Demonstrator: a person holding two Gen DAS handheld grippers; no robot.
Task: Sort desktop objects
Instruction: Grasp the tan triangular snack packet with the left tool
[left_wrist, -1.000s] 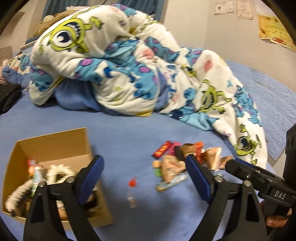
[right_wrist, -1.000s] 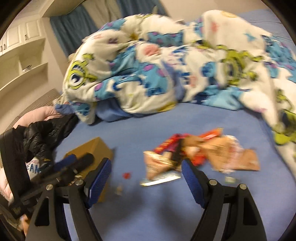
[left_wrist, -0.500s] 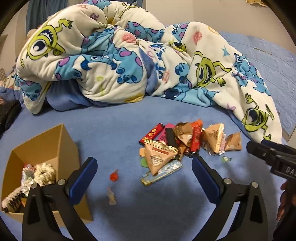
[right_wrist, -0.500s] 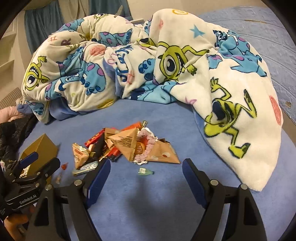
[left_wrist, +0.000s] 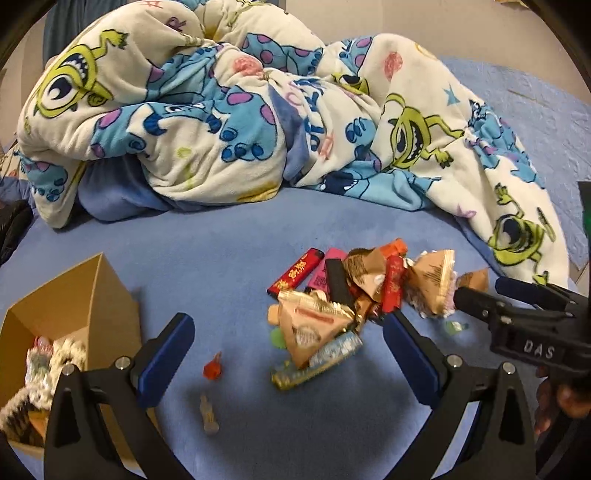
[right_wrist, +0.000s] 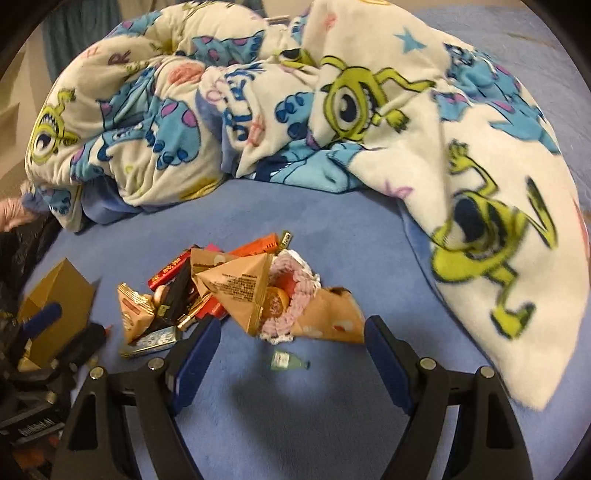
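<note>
Both our grippers are spread wide with nothing between the pads, so no grab yet. The left gripper (left_wrist: 288, 349) has just finished opening up, and it hangs over the near edge of the pile of snack packets (left_wrist: 354, 295). The right gripper (right_wrist: 291, 350) hovers on the near side of that same pile, seen from its own camera (right_wrist: 236, 291), with a tiny green bottle (right_wrist: 286, 361) lying on the sheet right between its fingers but not touched.

Progress, as we read it: early-to-middle. The cardboard box (left_wrist: 77, 295), left of the pile, already has a few things in it: something knitted and something shiny, hard to say more. Everything else is left. That means the whole pile, plus a small red piece (left_wrist: 213, 369) and a pale little bottle (left_wrist: 208, 410) lying loose between the pile and the box.

In the pile we can make out brown triangular packets, a red lighter (left_wrist: 295, 272) on its far left side, a pink one beside it, a black bar and a pink crocheted thing (right_wrist: 291, 295) on the right side.

Writing: the right gripper's body reads "DAS" in the left camera. The lighter has gold characters we can't read, and the packets have small print that's too fine. The cartoon blanket (left_wrist: 229, 110) beyond the pile has big letters, partly folded away.
</note>
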